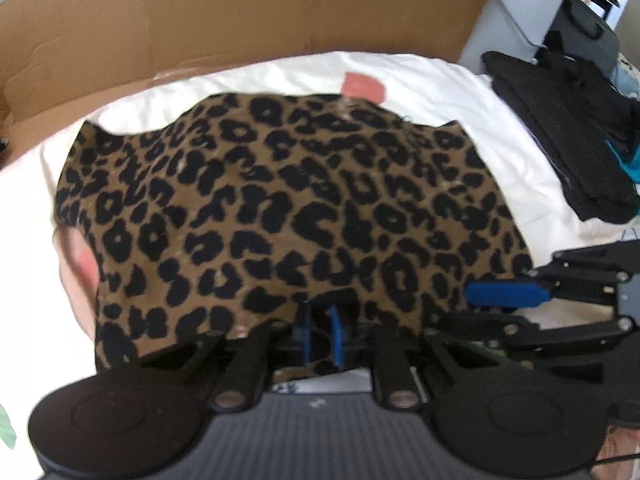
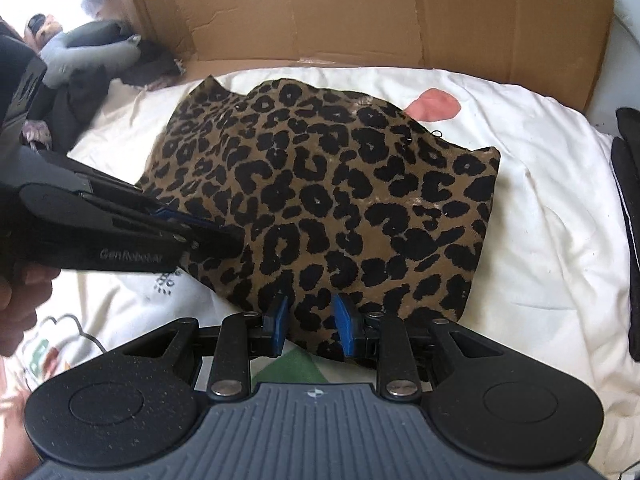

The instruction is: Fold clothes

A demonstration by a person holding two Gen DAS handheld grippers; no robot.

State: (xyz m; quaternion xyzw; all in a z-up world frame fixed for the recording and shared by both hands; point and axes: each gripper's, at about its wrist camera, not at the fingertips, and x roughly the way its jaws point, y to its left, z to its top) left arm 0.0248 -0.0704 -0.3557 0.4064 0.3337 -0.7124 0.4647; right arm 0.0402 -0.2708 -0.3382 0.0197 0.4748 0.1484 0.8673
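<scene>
1. Your leopard-print garment point(image 2: 328, 196) is spread over the white bedding point(image 2: 540, 200) on the bed, with its near edge bunched up toward both claws.
2. Your left claw point(image 1: 320, 334) is nearly closed with the near hem of the fabric pinched between its blue pads and draping over them. In the right wrist view it comes in from the left, its tips on the left side of the cloth.
3. Your right claw point(image 2: 312, 322) is part-way open, and a fold of the garment's near edge sits between its 2 blue fingers point(image 2: 344, 324). It looks gripped, fabric pressed on both sides.
4. A flattened cardboard sheet point(image 2: 360, 12) stands along the far side of the bed.
5. A black pile of clothing point(image 1: 568, 136) lies on the right edge of the bedding, apart from the leopard piece.
6. A pink patch point(image 2: 434, 105) on the bedding peeks out behind the garment's far edge.
</scene>
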